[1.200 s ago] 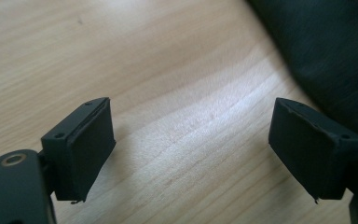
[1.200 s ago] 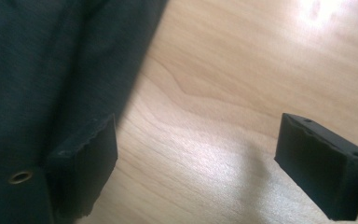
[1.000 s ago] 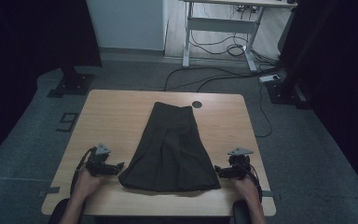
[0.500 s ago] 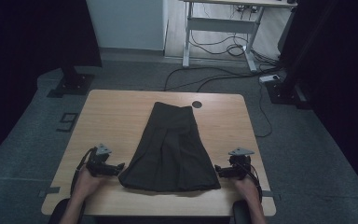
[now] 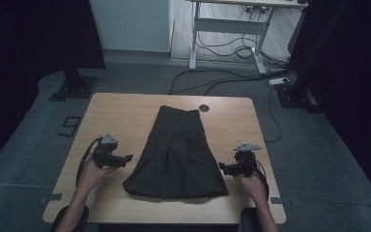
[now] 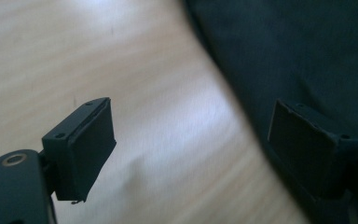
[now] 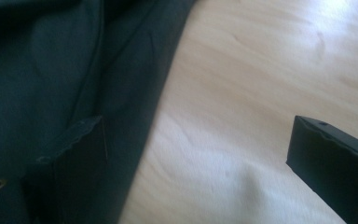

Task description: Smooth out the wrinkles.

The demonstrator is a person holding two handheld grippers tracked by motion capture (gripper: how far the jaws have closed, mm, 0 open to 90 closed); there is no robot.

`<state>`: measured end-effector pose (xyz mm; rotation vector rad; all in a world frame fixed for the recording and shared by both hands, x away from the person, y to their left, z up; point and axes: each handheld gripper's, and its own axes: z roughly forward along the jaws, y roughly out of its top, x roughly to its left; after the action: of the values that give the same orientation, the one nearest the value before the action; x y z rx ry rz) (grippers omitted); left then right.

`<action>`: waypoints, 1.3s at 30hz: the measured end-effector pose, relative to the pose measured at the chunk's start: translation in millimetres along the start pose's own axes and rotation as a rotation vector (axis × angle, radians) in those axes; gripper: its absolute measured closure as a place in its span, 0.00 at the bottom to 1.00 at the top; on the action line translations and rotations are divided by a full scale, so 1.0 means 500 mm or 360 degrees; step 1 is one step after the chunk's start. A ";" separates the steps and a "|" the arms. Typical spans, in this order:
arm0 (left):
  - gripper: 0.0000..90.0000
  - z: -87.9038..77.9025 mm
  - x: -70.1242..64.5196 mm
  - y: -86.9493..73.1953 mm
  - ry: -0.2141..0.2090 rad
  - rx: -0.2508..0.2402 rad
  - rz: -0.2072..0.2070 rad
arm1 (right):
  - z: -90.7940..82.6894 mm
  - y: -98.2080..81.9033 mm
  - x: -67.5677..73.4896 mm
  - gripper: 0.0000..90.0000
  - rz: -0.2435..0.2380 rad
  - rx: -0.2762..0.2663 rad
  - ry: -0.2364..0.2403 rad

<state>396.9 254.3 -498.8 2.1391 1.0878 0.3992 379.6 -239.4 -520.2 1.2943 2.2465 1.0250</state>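
Observation:
A dark skirt lies flat on the wooden table, waist end away from me and hem near the front edge. My left gripper hovers just off the skirt's left edge, pointing at it, open. In the left gripper view the gripper has one jaw over bare wood and the other over the skirt. My right gripper hovers at the skirt's right edge, open. In the right gripper view the gripper straddles the edge of the skirt. Both pairs of jaws have just closed a little, with nothing gripped between them.
A round cable hole sits near the table's far edge. Behind the table stand a white desk frame, floor cables and two black stand bases. Bare wood lies on both sides of the skirt.
Both hands have lifted their grippers a little off the table beside the skirt. The skirt has not moved.

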 end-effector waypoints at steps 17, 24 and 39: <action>0.23 0.113 -0.007 0.127 0.0007 -0.0083 0.0048 | 0.082 0.125 0.037 0.12 -0.0072 -0.0025 0.0089; 0.21 0.174 -0.034 0.109 0.0018 0.0033 0.0131 | 0.139 0.135 0.057 0.12 -0.0124 0.0041 0.0051; 0.21 0.177 -0.060 0.057 -0.0031 0.0034 0.0033 | 0.162 0.075 0.078 0.09 -0.0094 0.0120 -0.0039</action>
<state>443.8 179.7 -540.6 2.1700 1.0642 0.3774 431.2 -160.7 -545.5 1.2557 2.3109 0.9068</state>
